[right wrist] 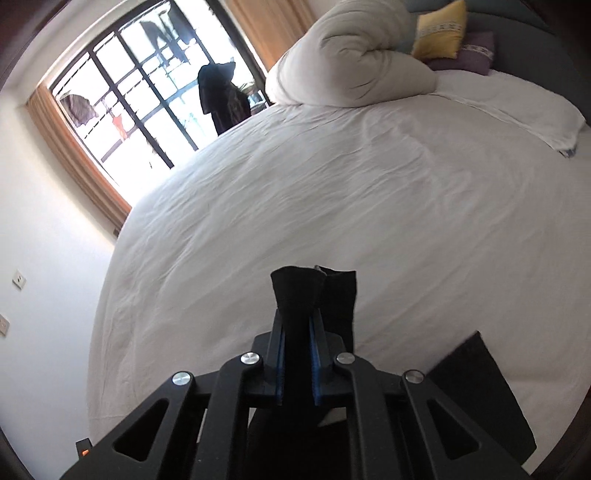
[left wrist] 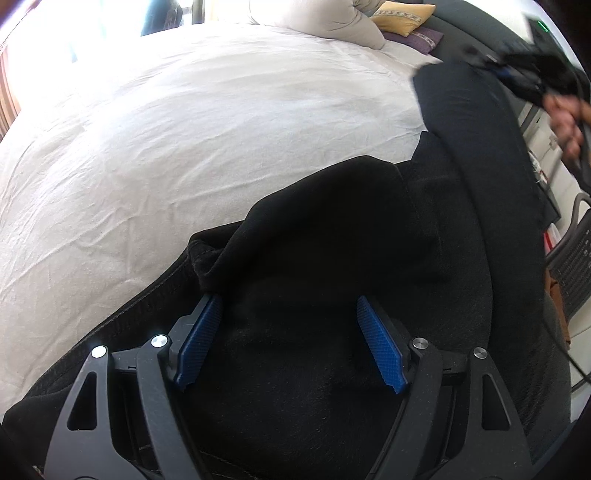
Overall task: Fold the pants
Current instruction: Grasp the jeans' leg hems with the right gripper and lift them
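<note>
Black pants lie bunched on the white bed sheet in the left wrist view. My left gripper hovers over the waist part, open, its blue pads wide apart with cloth below them and no grip. One leg rises toward the upper right, where my right gripper, blurred, holds its end in a hand. In the right wrist view my right gripper is shut on the black pant-leg end, which sticks up past the fingertips above the sheet.
A rolled white duvet, a yellow cushion and a purple cushion lie at the head of the bed. A window with curtains is beyond the bed's far side. A chair stands at the right.
</note>
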`<state>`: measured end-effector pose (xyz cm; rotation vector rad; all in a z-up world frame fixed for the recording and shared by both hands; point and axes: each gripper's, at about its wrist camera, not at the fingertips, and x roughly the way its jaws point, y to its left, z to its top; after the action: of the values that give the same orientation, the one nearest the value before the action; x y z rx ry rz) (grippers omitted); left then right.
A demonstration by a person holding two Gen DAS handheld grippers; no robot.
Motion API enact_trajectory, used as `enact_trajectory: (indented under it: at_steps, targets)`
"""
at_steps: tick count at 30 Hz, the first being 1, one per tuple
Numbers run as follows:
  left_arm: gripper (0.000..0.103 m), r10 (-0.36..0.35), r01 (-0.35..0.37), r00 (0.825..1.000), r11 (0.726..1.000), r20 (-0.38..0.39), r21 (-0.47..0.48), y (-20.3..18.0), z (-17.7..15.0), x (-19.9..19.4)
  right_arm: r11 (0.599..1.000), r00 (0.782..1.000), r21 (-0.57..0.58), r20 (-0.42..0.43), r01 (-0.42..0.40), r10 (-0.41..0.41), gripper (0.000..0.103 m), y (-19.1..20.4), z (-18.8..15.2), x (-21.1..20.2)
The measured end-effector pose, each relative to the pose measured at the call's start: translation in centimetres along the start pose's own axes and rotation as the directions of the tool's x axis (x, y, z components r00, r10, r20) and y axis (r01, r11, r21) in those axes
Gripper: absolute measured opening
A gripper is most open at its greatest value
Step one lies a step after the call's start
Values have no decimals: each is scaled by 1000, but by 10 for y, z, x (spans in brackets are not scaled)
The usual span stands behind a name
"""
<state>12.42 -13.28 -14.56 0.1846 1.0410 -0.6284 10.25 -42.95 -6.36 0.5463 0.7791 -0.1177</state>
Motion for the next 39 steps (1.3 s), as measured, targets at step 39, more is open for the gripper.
enact_trajectory:
  at_steps: [39]
  targets:
    - [90, 74, -74, 997, 997, 17, -11, -14, 13, 15, 801, 991, 597, 77, 46, -114, 8, -203, -156, -41]
